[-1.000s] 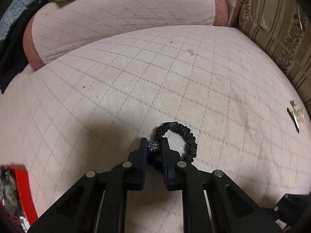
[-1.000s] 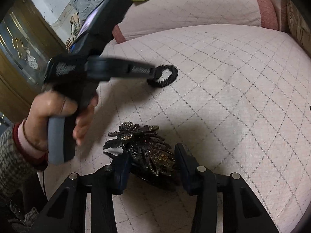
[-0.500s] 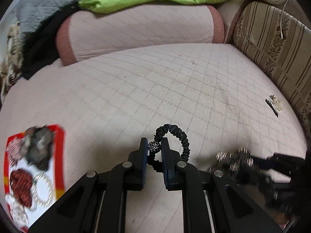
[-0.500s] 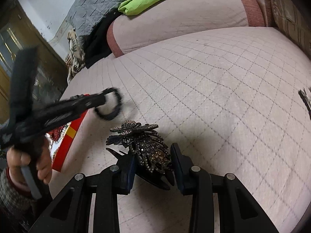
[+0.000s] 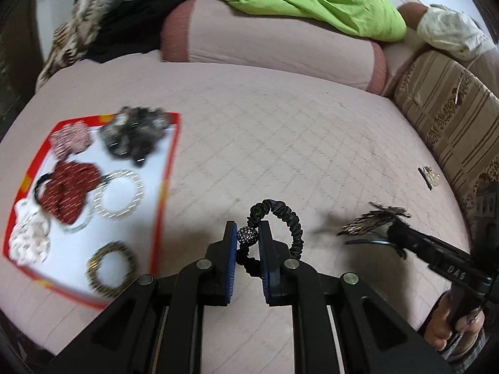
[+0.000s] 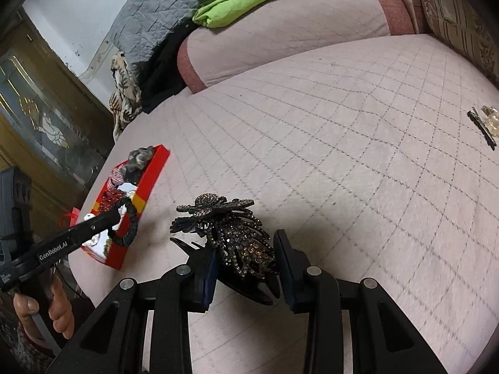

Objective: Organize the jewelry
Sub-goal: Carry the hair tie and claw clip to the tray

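My left gripper [image 5: 247,230] is shut on the rhinestone bead of a black ruched hair tie [image 5: 294,227], whose loop sticks up to the right of the fingers. A red-rimmed tray [image 5: 170,168] with a white floor lies to its left, holding several scrunchies and bracelets. In the right wrist view the left gripper [image 6: 120,210] carries the hair tie [image 6: 132,227] over the near end of the tray [image 6: 149,180]. My right gripper [image 6: 246,246] is shut on a dark rhinestone butterfly hair claw [image 6: 240,237], held just above the quilted bed cover. The left wrist view shows that hair claw [image 5: 374,218] at the right.
A small hair pin with a clear ornament [image 6: 483,127] lies far right on the pink quilted cover [image 6: 343,155]. A pink bolster [image 5: 265,40] with a green blanket [image 5: 312,0] runs along the back. A striped cushion [image 5: 452,118] borders the right side, and a wooden cabinet [image 6: 37,118] stands left.
My left gripper has swung left with the hair tie, bringing the red tray into view. My right gripper has closed on the hair claw and shifted left with it.
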`<state>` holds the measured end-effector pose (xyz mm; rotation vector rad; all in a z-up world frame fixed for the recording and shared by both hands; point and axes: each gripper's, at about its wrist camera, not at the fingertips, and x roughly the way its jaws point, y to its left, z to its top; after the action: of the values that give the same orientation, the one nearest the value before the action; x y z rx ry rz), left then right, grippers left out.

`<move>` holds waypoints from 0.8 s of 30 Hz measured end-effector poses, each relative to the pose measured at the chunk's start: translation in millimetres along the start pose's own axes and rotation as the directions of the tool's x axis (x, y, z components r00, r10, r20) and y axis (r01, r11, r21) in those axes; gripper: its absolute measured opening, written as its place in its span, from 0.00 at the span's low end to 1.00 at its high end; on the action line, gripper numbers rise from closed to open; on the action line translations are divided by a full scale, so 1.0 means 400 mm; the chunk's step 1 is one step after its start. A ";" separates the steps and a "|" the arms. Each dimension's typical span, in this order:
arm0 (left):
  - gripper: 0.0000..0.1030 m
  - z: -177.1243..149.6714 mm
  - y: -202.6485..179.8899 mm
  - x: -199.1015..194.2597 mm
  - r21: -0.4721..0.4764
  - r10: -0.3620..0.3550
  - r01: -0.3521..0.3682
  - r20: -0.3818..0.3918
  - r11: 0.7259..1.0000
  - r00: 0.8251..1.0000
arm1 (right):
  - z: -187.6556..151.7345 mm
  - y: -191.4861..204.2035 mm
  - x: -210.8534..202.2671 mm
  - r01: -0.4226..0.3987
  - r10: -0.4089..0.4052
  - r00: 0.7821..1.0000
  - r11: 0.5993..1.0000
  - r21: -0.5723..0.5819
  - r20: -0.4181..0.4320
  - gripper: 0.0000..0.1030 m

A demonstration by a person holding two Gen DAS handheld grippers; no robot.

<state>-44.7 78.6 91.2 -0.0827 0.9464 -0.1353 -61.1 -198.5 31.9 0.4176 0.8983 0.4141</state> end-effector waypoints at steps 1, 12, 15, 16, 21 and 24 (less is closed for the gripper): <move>0.13 -0.006 0.015 -0.014 -0.011 0.005 -0.005 0.006 1.000 1.000 | -0.003 0.009 -0.006 -0.008 0.008 1.000 1.000 0.008 0.005 0.36; 0.13 -0.038 0.178 -0.124 -0.160 0.080 -0.072 0.047 0.985 0.996 | -0.048 0.117 -0.038 -0.036 0.035 0.999 0.999 -0.030 -0.012 0.36; 0.13 -0.049 0.227 -0.149 -0.196 0.116 -0.103 0.057 0.975 0.992 | -0.040 0.156 -0.033 -0.039 0.037 0.999 0.997 -0.066 -0.024 0.36; 0.13 -0.055 0.248 -0.156 -0.214 0.124 -0.109 0.055 0.971 0.991 | -0.036 0.166 -0.031 -0.040 0.038 0.999 0.996 -0.075 -0.027 0.36; 0.13 -0.075 0.327 -0.165 -0.280 0.151 -0.132 0.048 0.951 0.987 | -0.010 0.241 -0.017 -0.048 0.043 0.998 0.990 -0.134 -0.035 0.36; 0.13 -0.087 0.356 -0.159 -0.302 0.161 -0.141 0.042 0.943 0.986 | 0.004 0.296 0.001 -0.050 0.044 0.998 0.983 -0.178 -0.041 0.36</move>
<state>-98.5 228.6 103.7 -0.2910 0.8978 0.1536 -79.5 -98.9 93.0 0.2668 0.8800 0.5429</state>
